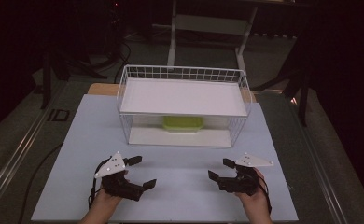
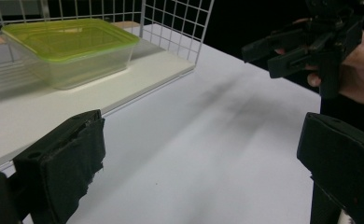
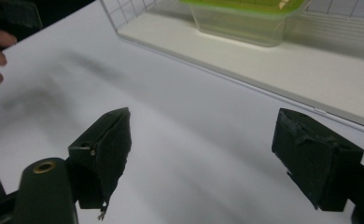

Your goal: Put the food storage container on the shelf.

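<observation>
The left gripper and right gripper hover wide open and empty over the near white table, both angled toward the clear green-lidded plastic container on the lower shelf of the white wire rack, likely ready to reach in.

- The high view looks forward and down from above the person's side, taking in the whole table and the wire rack at its far half.
- The left gripper view sits low over the table, facing forward and right, close to the rack's lower shelf.
- The right gripper view sits equally low, facing forward and left.
- All three share the green-lidded box on that shelf.
</observation>
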The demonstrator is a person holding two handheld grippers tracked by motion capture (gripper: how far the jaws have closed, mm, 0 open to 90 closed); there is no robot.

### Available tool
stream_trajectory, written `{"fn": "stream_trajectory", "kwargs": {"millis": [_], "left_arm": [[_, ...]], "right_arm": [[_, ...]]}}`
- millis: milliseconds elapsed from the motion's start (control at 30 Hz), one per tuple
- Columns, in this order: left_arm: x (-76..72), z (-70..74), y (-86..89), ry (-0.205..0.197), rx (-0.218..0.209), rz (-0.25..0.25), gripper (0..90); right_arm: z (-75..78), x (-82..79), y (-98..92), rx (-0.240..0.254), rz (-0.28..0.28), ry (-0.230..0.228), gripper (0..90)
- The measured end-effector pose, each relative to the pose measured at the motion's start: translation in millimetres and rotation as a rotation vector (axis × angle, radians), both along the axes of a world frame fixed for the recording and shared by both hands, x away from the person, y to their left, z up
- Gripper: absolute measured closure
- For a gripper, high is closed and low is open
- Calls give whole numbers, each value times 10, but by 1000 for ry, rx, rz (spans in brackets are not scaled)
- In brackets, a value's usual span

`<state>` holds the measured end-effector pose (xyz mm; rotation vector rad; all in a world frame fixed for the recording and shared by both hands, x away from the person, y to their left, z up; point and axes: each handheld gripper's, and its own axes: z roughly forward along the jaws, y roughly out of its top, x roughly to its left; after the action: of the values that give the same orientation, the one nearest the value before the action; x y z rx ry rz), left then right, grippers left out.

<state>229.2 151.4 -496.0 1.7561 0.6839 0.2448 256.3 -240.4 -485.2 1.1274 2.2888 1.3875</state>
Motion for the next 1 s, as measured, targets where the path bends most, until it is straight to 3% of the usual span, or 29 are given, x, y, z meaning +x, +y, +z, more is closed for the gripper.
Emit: {"fn": "stream_trajectory", "kwargs": {"millis": [167, 333, 533, 633, 767, 1000], "left_arm": [[-21, -19, -47, -25, 7, -16, 19], [-27, -47, -72, -14, 1, -35, 19], [-41, -66, -66, -21, -9, -26, 19], [-48, -63, -67, -22, -16, -24, 19], [-61, -51, -79, -35, -15, -29, 19], [-51, -108, -74, -18, -1, -31, 19]], "right_arm": [[-25, -42, -60, -1, 46, -38, 194], [-55, -68, -60, -19, 81, -84, 194], [-125, -56, -64, -16, 121, -96, 177], [-165, -57, -64, -36, 124, -111, 177], [-181, -55, -86, -26, 124, -114, 171], [-226, 12, -118, -27, 115, -112, 163]]}}
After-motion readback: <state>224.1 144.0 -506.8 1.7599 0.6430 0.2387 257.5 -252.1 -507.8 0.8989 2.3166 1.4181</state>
